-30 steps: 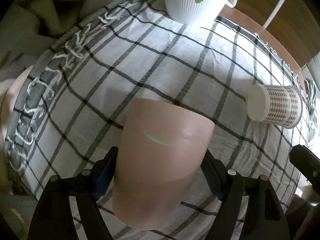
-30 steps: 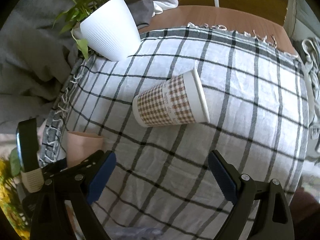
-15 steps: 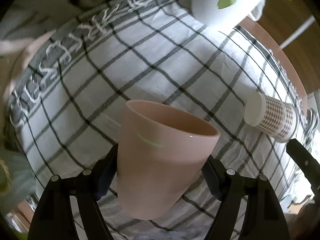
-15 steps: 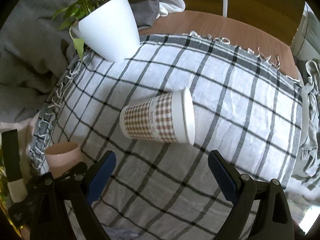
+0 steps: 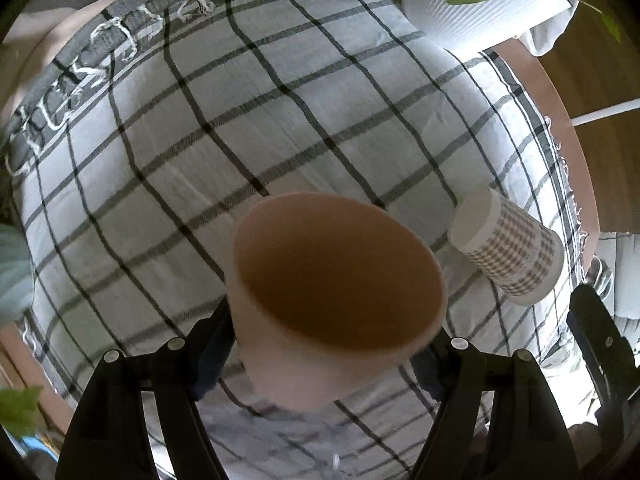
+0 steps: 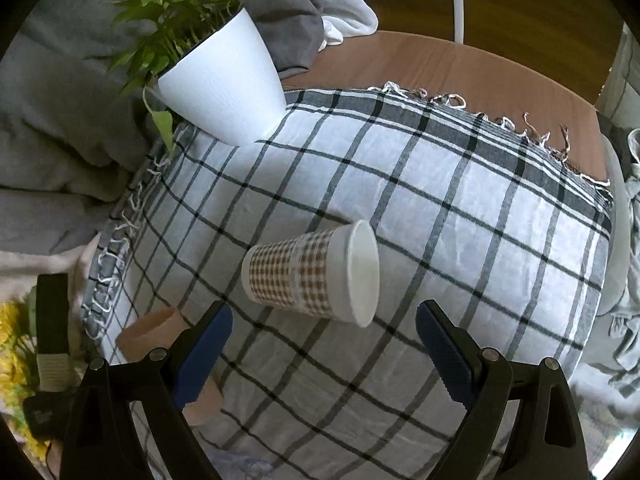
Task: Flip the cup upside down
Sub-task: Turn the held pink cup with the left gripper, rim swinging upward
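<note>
Left tongs (image 5: 320,354) clamp the empty pink cup (image 5: 336,304); right tongs (image 6: 322,344) gape wide near a toppled checked cup (image 6: 312,276).

So we're looking down our right gripper (image 6: 322,344), fingers (image 6: 204,346) spread wide with nothing between them. Just ahead, a checkered paper cup (image 6: 310,276) lies on its side on the plaid cloth (image 6: 460,208), mouth pointing right. A white plant pot (image 6: 222,92) sits at the cloth's far left corner. Down left, the pink cup (image 6: 148,330) peeks out, partly hidden behind our left finger.
</note>
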### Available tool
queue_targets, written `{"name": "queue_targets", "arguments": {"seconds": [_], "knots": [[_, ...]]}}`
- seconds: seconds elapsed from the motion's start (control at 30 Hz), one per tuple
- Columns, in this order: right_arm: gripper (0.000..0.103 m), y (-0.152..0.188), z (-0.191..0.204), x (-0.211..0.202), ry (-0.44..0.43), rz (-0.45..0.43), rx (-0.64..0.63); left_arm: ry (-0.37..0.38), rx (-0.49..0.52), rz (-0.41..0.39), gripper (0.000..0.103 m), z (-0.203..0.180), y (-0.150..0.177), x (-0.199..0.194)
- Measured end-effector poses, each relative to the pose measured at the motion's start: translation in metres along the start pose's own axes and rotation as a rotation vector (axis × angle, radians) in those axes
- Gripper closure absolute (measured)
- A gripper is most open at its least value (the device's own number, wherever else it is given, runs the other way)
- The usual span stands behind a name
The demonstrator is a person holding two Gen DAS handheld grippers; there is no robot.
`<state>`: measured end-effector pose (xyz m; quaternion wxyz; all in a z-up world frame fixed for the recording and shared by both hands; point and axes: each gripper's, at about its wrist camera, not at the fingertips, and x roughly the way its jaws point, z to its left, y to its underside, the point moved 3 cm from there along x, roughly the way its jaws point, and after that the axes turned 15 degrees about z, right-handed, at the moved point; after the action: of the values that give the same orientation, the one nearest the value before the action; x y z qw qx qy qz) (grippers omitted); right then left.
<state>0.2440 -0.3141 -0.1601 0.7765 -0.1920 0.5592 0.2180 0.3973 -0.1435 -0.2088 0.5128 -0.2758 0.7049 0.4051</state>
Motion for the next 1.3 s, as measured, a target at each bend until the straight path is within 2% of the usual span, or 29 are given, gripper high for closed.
{"name": "queue_targets", "arguments": {"seconds": [0.33, 0.67, 0.83, 1.1, 1.2, 1.3], "knots": [[0.010, -0.021, -0.015, -0.022, -0.006, 0.012, -0.132, 0.057, -0.065, 0.008, 0.030, -0.033, 0.025, 0.003], [0.010, -0.028, -0.027, -0.047, -0.076, 0.061, -0.260, 0.083, -0.072, 0.116, 0.030, -0.079, 0.063, 0.008], [0.010, -0.031, -0.038, -0.056, -0.085, 0.088, -0.328, 0.125, -0.102, 0.159, 0.030, -0.101, 0.080, 0.023], [0.010, -0.043, -0.057, -0.061, -0.055, 0.120, -0.397, 0.302, -0.185, 0.257, 0.030, -0.127, 0.108, 0.055], [0.010, -0.045, -0.058, -0.065, -0.049, 0.100, -0.425, 0.312, -0.236, 0.263, 0.030, -0.124, 0.108, 0.067], [0.010, -0.045, -0.056, -0.066, -0.027, 0.075, -0.453, 0.305, -0.266, 0.235, 0.030, -0.122, 0.108, 0.070]]}}
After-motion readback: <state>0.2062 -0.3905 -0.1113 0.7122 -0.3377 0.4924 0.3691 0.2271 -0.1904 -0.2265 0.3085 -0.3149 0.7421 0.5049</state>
